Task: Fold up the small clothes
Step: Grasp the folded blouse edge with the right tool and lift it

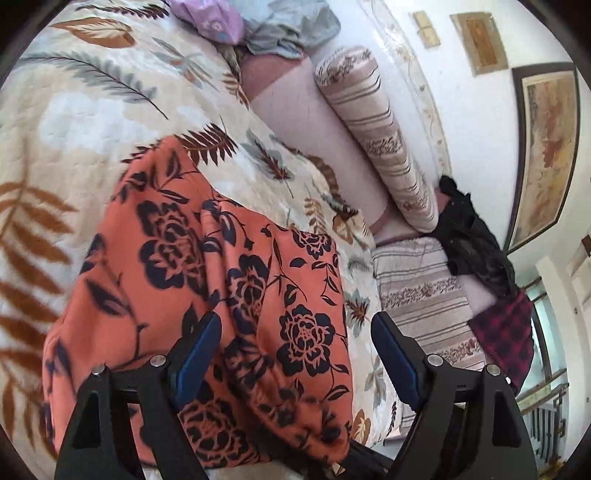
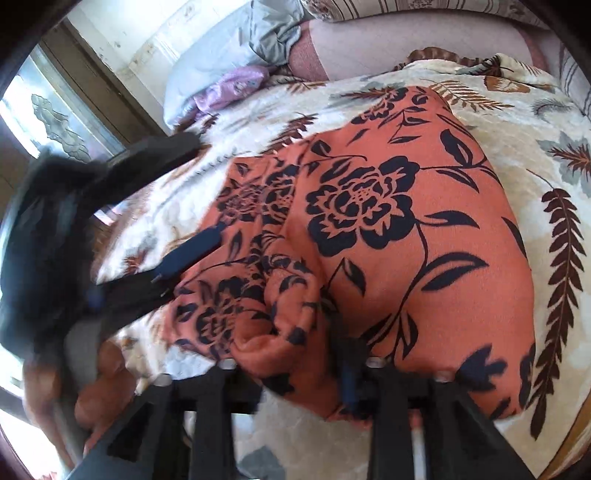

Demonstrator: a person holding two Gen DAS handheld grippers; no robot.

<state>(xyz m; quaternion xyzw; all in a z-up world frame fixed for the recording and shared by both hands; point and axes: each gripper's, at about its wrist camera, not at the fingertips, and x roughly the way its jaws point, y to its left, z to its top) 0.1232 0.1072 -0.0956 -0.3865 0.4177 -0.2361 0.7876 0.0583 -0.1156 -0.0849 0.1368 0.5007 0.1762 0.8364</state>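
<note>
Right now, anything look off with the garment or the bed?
The orange garment lies bunched, with a thick rumpled fold near the right gripper, not flat. Loose clothes are heaped by the pillows. No damage visible.

Home bedroom, clearly: leaf-print blanket (image 1: 92, 122) under the claws, striped bolster (image 1: 376, 140) ahead, framed pictures (image 1: 546, 147) on the wall off right, heaped laundry (image 1: 291, 29) far ahead.

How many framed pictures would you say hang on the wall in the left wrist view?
3: a small one, a medium one beside it, and a large one lower right; others may be out of view.
</note>
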